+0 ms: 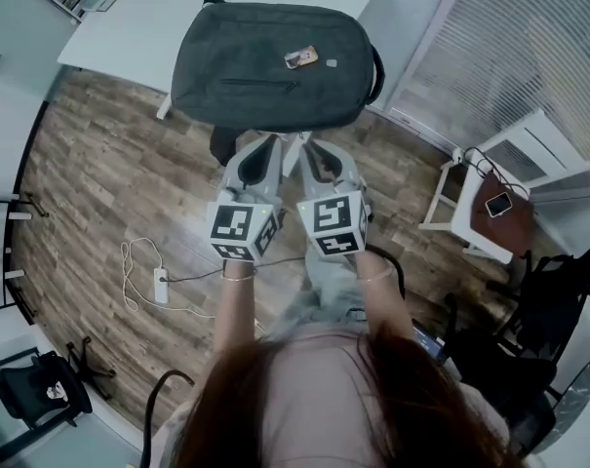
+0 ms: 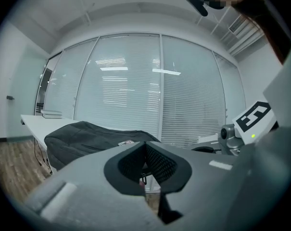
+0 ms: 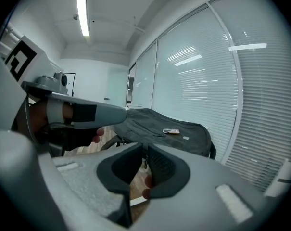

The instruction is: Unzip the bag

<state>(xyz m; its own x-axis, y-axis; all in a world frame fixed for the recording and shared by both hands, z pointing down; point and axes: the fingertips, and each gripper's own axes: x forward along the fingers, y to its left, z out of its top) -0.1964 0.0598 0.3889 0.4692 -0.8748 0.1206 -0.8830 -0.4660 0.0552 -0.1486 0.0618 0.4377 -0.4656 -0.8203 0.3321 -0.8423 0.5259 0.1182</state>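
Dark grey fabric backpack [image 1: 275, 66] lying flat on a white table [image 1: 129, 18].
It lies just beyond the grey left tongs [image 1: 267, 146] and right tongs [image 1: 310, 149], side by side, both clenched on nothing, short of its near edge.

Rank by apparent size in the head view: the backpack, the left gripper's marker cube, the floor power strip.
1. backpack
2. left gripper's marker cube, though nearness to the camera enlarges it
3. power strip

Open air leads to the bag [image 1: 270, 66] on the table [image 1: 129, 18]; a white chair [image 1: 533, 144] stands well right.
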